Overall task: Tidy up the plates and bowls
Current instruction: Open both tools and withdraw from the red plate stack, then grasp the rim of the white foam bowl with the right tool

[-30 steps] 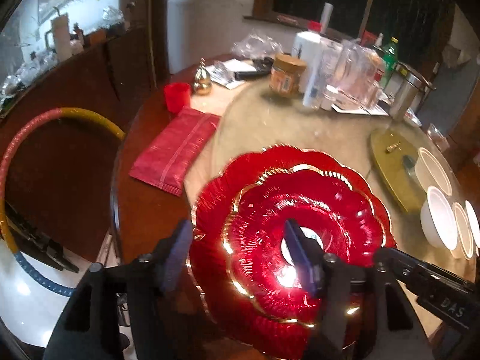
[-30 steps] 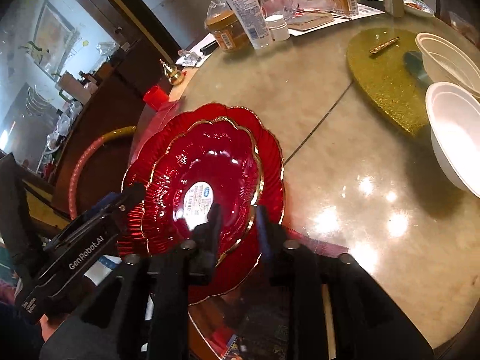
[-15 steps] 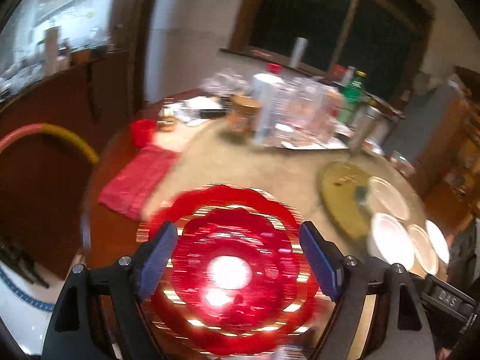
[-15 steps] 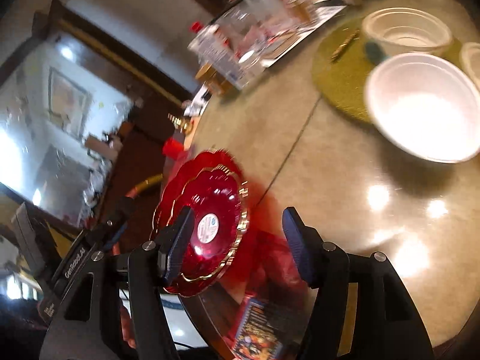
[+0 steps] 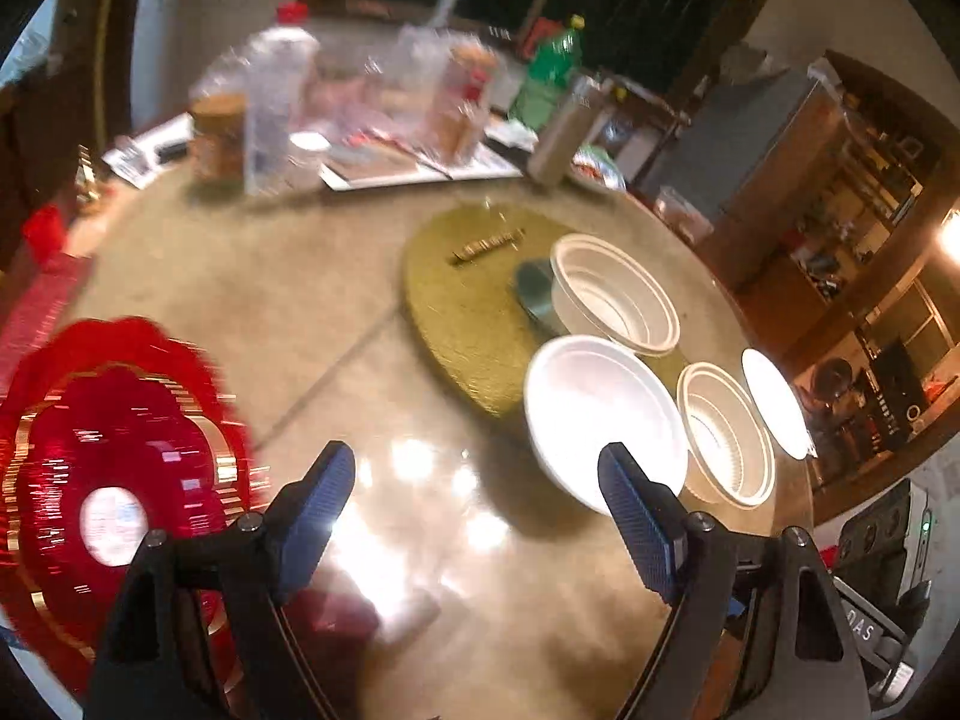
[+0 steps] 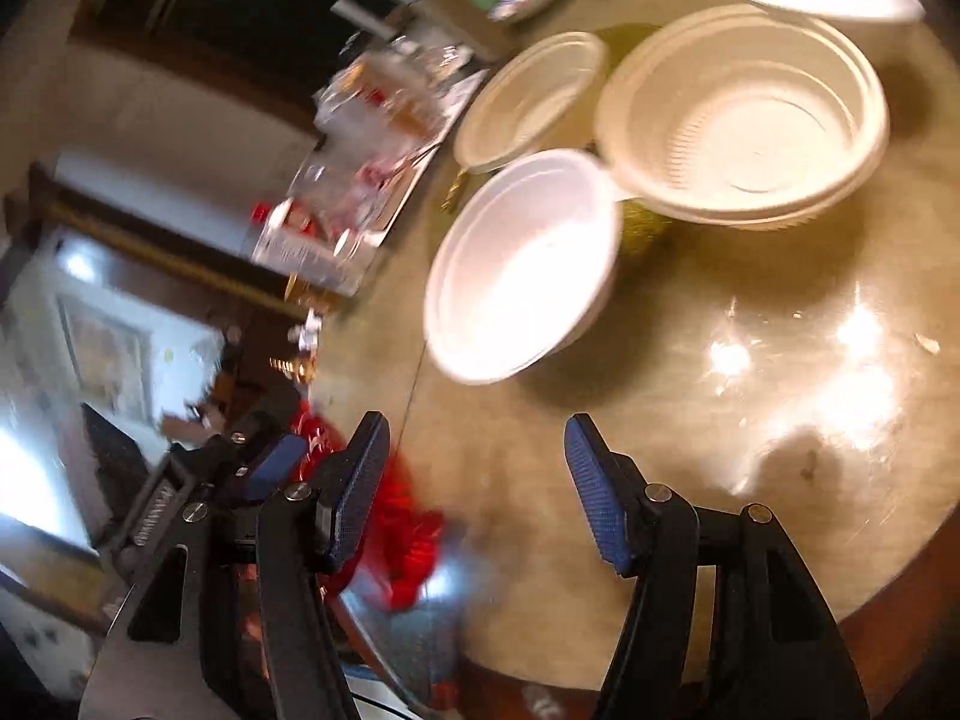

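Two stacked red scalloped plates (image 5: 114, 480) with gold rims lie at the table's near left edge; in the right wrist view they show as a red blur (image 6: 402, 534). Several white bowls stand to the right: a plain one (image 5: 600, 414) (image 6: 522, 264), two ribbed ones (image 5: 612, 294) (image 5: 723, 432) (image 6: 744, 114), and a white dish (image 5: 774, 402) past them. My left gripper (image 5: 480, 516) is open and empty over the bare table, its right finger near the plain bowl. My right gripper (image 6: 477, 486) is open and empty, just short of the plain bowl.
A gold round placemat (image 5: 474, 306) lies under the far bowls. Bottles, jars and papers (image 5: 372, 108) crowd the back of the round table (image 5: 300, 300). A red cloth (image 5: 36, 306) lies at the left edge.
Both grippers opened and let go of the red plates, then swung right toward the white bowls. The plates stay stacked at the left.
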Tool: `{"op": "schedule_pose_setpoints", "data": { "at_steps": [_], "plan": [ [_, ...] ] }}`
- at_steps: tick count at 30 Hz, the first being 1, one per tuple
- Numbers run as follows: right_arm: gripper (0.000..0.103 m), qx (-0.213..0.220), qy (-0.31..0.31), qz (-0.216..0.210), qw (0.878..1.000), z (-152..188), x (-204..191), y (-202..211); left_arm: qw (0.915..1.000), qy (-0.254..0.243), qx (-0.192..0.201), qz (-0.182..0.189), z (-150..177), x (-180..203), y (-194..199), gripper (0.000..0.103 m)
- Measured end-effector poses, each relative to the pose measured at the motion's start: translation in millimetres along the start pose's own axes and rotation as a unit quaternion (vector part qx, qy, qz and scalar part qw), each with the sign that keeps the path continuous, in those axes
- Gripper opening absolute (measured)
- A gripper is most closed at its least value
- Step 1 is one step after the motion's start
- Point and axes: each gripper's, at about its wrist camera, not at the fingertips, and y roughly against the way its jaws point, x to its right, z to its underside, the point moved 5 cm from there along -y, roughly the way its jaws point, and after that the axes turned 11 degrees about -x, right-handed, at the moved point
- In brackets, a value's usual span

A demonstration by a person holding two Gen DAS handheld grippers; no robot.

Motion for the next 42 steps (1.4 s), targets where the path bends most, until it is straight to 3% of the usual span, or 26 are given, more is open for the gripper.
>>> {"op": "schedule_pose_setpoints", "data": {
  "at_steps": [6,14,16,19,21,25,27,29,42],
  "plan": [
    [0.062,0.010,-0.058,-0.023,0.998,-25.2,23.2,-1.4,0.9991,0.002,-0.043,-0.007,-7.3,14.4,-40.1,0.083],
    [0.061,0.034,-0.083,0.004,0.996,-48.3,39.2,-6.4,0.9979,0.007,-0.061,-0.018,-8.7,24.4,-63.1,0.082],
    [0.054,0.039,-0.087,0.010,0.995,-52.0,41.7,-7.0,0.9979,0.005,-0.058,-0.026,-9.8,25.0,-66.1,0.081],
    [0.043,0.036,-0.083,0.022,0.996,-55.9,42.4,-9.4,0.9971,0.006,-0.067,-0.038,-9.4,23.8,-72.4,0.064],
    [0.036,0.034,-0.080,0.035,0.996,-57.8,43.8,-11.9,0.9963,-0.003,-0.073,-0.046,-8.6,25.2,-76.3,0.046],
    [0.019,0.034,-0.065,0.044,0.996,-60.2,41.7,-15.3,0.9954,-0.015,-0.076,-0.057,-5.7,25.9,-80.2,0.032],
    [0.013,0.033,-0.049,0.050,0.997,-57.9,36.8,-15.3,0.9948,-0.025,-0.081,-0.057,-4.1,29.2,-80.9,0.015],
    [0.008,0.035,-0.040,0.053,0.997,-54.4,33.9,-14.1,0.9941,-0.039,-0.076,-0.068,-2.3,31.9,-77.9,0.014],
    [0.007,0.037,-0.003,0.042,0.998,-35.5,5.3,-4.1,0.9961,-0.027,-0.073,-0.042,2.0,16.1,-48.6,0.014]
  ]
}}
